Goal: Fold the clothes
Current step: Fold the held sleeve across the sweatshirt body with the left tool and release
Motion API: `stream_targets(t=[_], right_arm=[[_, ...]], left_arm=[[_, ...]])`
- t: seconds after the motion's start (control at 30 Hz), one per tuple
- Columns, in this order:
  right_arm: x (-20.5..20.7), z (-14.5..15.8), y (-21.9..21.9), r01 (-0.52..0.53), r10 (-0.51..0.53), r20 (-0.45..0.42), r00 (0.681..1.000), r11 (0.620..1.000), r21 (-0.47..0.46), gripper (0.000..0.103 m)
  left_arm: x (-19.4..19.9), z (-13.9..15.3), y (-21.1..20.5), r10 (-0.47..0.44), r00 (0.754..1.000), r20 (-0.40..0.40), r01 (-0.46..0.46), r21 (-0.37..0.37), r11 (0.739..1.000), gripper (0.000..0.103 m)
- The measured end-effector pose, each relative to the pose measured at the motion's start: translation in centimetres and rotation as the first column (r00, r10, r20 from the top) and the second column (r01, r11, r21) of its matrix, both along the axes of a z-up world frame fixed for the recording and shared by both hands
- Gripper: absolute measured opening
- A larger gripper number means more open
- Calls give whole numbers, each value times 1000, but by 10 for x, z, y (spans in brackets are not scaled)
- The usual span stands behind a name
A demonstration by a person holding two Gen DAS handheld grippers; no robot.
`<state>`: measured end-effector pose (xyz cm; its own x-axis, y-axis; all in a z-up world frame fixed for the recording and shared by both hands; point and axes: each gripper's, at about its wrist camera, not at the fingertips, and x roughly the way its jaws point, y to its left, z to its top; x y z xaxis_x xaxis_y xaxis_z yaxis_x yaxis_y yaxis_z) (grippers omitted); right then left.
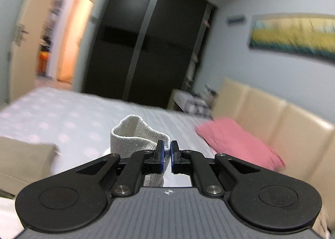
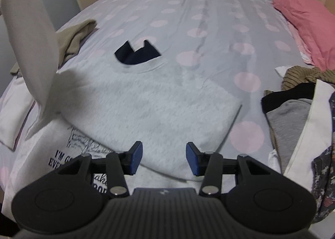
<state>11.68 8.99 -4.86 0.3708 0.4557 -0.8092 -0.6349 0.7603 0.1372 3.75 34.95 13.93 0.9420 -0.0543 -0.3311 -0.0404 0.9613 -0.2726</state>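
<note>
A light grey sweatshirt (image 2: 159,101) lies spread on the dotted bed sheet (image 2: 209,19), fleecy side up, with printed lettering (image 2: 62,157) showing at its near left. One sleeve (image 2: 29,46) is lifted high at the left of the right wrist view. My left gripper (image 1: 166,151) is shut on that sleeve's ribbed cuff (image 1: 134,134), held up above the bed. My right gripper (image 2: 164,157) hangs open just over the sweatshirt's near part, with nothing between its pads. A small dark navy piece of cloth (image 2: 136,54) sits at the neckline.
A pile of mixed clothes (image 2: 297,103) lies at the right edge of the bed. A beige garment (image 2: 73,36) is bunched at the left. A pink pillow (image 2: 303,19) rests by the cream headboard (image 1: 272,109). A dark wardrobe (image 1: 146,40) and an open doorway (image 1: 62,40) stand beyond the bed.
</note>
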Motion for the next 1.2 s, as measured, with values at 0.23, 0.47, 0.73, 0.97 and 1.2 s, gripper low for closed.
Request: stream_targets(t=[0.23,0.47,0.73,0.97,1.2], right_arm=[[26,6,-24,124,-124,-21,992,992,19,50],[50,-2,-39,199,-197,-70,978,980,23,50],[75,-15,-47,281,-268,-159,950,958,61,50],[96,-35,-46,365,-311,-299,902,920,144,50],[105,-64,-29,390,-333,-324,886,912,129,49]], left_arm=[[54,-88,-82,-194,958,-212,200,10,980,4],[98,-171,-124,-308,865,-397,312,-54,948,6],[82,-167,-111,-322,841,-436,323,-74,944,20],[21,-179,-19,-114,856,-504,174,73,982,26],[-51,-224,80,125,802,-584,-53,138,989,29]])
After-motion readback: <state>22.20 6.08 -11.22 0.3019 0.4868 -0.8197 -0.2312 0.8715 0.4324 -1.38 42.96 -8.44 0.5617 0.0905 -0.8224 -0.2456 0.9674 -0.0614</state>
